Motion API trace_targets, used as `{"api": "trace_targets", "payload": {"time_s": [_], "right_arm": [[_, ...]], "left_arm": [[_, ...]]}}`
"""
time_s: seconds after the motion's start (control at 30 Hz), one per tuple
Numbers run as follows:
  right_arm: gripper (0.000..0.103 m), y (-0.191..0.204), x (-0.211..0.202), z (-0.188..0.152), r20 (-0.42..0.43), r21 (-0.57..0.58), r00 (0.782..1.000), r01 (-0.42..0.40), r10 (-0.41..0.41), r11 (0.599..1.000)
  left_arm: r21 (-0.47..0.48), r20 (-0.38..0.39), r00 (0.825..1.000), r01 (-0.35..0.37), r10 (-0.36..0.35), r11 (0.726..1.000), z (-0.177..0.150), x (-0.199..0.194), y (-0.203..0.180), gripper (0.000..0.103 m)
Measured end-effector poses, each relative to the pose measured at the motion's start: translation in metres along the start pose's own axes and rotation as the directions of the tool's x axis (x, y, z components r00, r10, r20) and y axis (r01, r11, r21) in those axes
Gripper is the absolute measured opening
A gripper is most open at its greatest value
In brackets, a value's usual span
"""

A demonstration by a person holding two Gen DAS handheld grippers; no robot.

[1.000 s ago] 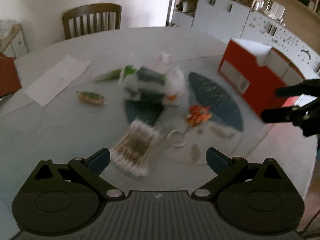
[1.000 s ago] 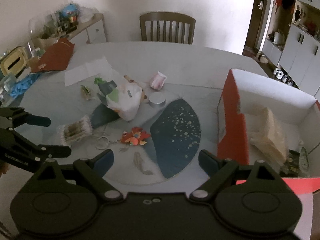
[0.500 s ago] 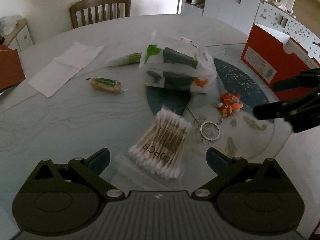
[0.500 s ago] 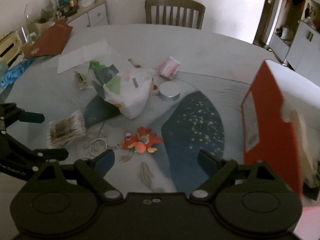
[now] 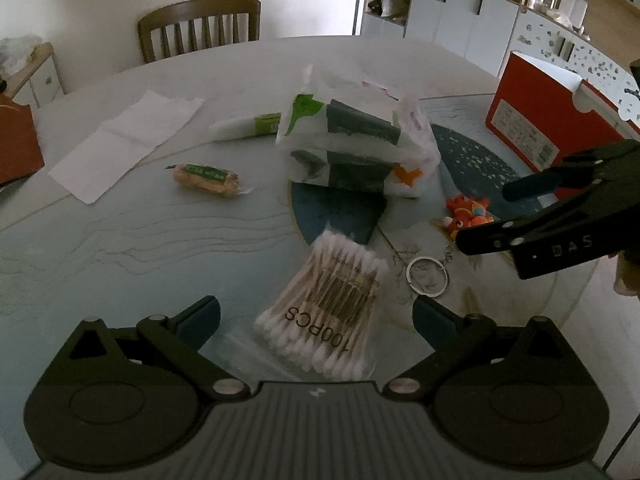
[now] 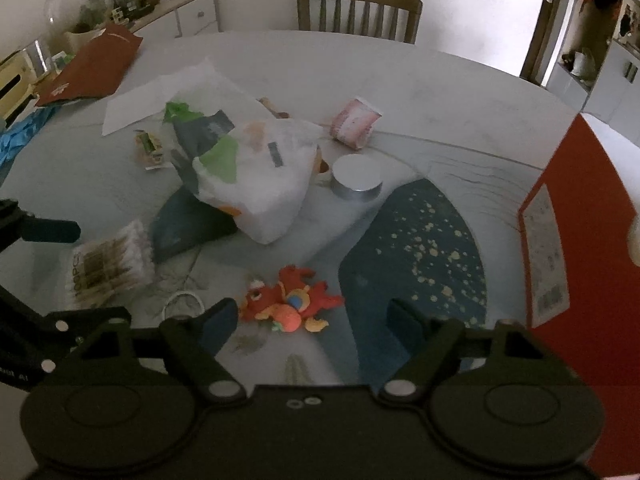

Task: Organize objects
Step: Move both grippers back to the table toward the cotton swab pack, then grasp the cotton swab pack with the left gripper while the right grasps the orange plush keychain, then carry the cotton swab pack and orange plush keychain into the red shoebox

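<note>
Table (image 6: 420, 80); fingers (image 6: 216, 320) closing, nothing held

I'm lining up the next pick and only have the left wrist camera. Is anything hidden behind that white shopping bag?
Observer: Yes, a round silver tin sits just behind the bag.
Operator: Anything else back there?
Observer: A pink pack lies on its side farther back, apart from the tin.
Operator: Has the right tool got the red toy?
Observer: Not yet. The right tool is open. Its jaws have just been closing, and the red toy lies between its tips, ungripped.
</note>
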State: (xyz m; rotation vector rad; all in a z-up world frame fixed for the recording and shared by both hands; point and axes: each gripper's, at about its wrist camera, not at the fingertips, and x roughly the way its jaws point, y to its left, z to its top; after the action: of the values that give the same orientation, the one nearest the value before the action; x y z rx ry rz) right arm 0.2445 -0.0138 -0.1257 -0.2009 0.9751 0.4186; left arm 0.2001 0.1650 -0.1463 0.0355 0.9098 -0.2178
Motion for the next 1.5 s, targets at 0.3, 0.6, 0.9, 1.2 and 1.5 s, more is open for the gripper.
{"api": "trace_targets", "payload": {"time_s": [0.3,0.6,0.9,1.2,1.5], "right_arm": [[0.066,0.005,0.005,0.002,0.005,-0.037,1.000,-0.019,0.019,0.999],[0.060,0.006,-0.001,-0.001,0.008,-0.030,1.000,-0.028,0.028,0.999],[0.059,-0.002,-0.031,-0.012,0.037,0.025,0.999,-0.038,0.037,0.999],[0.059,-0.014,-0.083,-0.018,0.089,0.041,0.995,-0.045,0.041,0.998],[0.059,-0.034,-0.132,-0.026,0.138,0.064,0.990,-0.035,0.026,0.997]], "left_arm": [[0.022,-0.005,1.000,-0.019,0.019,1.000,0.001,0.001,-0.004,0.089],[0.056,0.004,1.000,-0.020,0.020,0.998,0.003,-0.003,-0.010,0.054],[0.014,-0.001,1.000,-0.010,0.010,1.000,0.003,-0.012,-0.017,0.038],[-0.032,-0.009,0.999,0.032,-0.032,0.999,0.007,-0.031,-0.040,0.038],[-0.022,0.001,0.998,0.067,-0.067,0.997,0.029,-0.059,-0.080,0.038]]}}
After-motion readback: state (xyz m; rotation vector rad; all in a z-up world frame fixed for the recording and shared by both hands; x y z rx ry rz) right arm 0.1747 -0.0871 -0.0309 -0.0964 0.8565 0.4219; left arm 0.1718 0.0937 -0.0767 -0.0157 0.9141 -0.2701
